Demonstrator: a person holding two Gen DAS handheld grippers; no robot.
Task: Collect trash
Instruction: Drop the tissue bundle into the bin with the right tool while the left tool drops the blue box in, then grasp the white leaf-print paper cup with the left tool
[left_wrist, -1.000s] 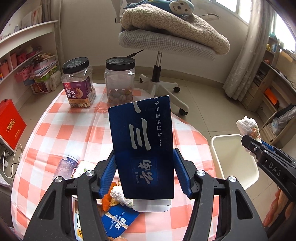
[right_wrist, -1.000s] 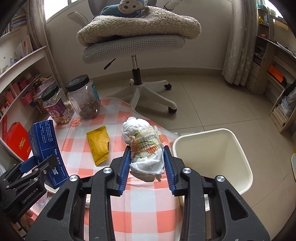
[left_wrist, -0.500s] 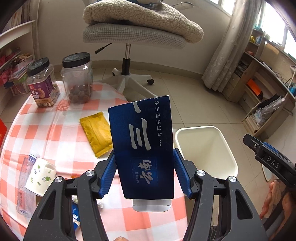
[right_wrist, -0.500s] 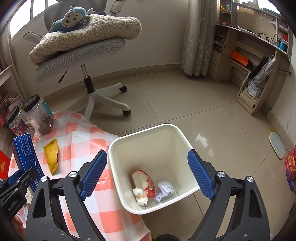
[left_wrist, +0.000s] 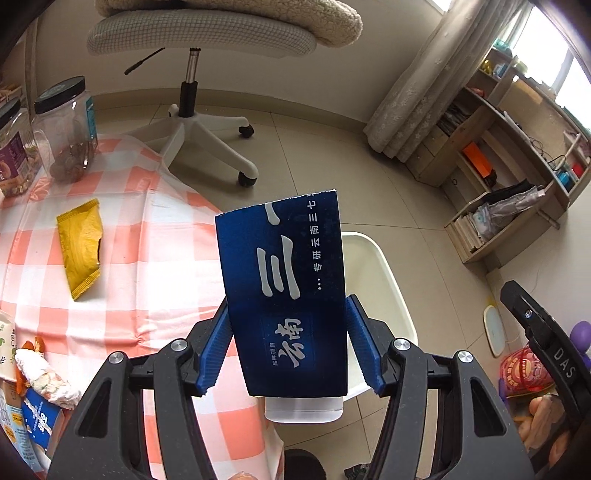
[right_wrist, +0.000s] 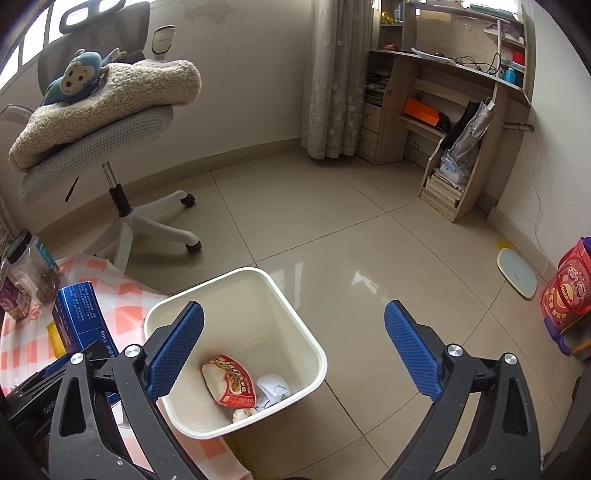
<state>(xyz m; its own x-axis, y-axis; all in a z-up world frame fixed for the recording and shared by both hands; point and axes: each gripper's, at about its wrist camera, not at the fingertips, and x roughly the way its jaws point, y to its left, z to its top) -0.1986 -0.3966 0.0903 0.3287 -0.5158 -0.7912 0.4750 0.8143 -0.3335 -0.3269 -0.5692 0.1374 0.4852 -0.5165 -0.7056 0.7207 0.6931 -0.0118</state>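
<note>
The blue box (left_wrist: 284, 291) hides most of the white bin (left_wrist: 373, 266), and the chair's (left_wrist: 207, 37) top is cut off.

The dark blue box (left_wrist: 284, 291) carries big white characters "三", smaller "专研云南三七" running up its side, and "云南" lower down. Its other face in the right wrist view shows "180" – rest too small to read. "DAS" is on the right gripper's (right_wrist: 291, 350) black arm in the left wrist view. "Gen…" shows on the left gripper's (left_wrist: 288, 347) body, cut off. Jar labels, red wrapper print: can't read.
</note>
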